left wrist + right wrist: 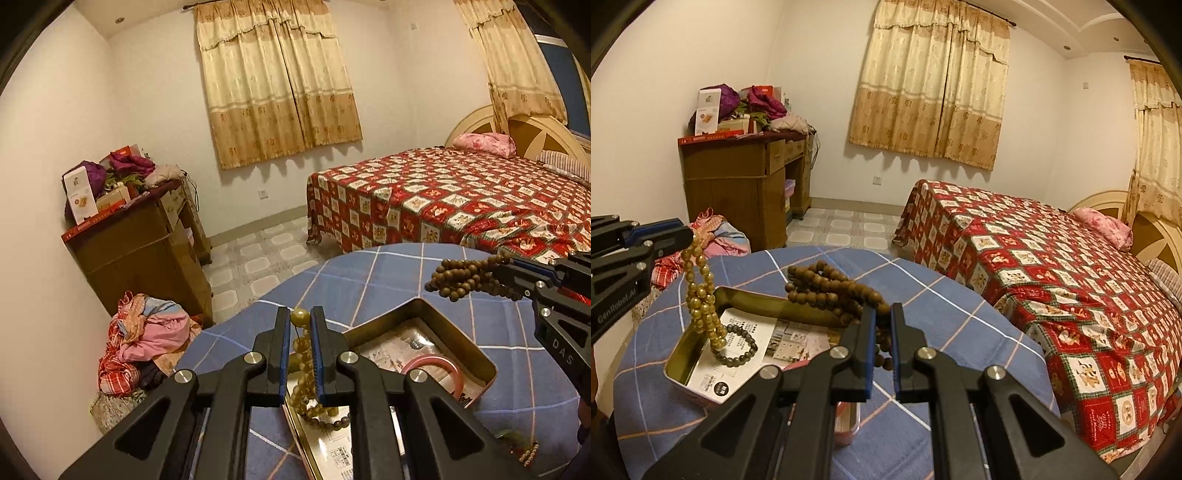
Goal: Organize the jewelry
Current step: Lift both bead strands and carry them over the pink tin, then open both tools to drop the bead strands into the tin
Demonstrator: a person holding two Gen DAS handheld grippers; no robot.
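While both strands hang in mid-air, the job looks roughly halfway. Counter (945, 295) w/ blue checked cloth carries an open metal tin (753, 299), paper-lined; a pink bangle (436, 369) and a dark bead bracelet (737, 345) already lie inside. Left tool (300, 350) is pinched narrow on a yellow bead strand (701, 295), which dangles down into the tin's near corner, lower end touching or nearly touching the lining. Right tool (882, 332) is clamped tight on a bundle of brown wooden beads (827, 284), held above the tin's far rim. Left to do, prob.: drop both strands in. A small beaded piece (526, 452) sits on the cloth outside the tin, so it's likely still to go.
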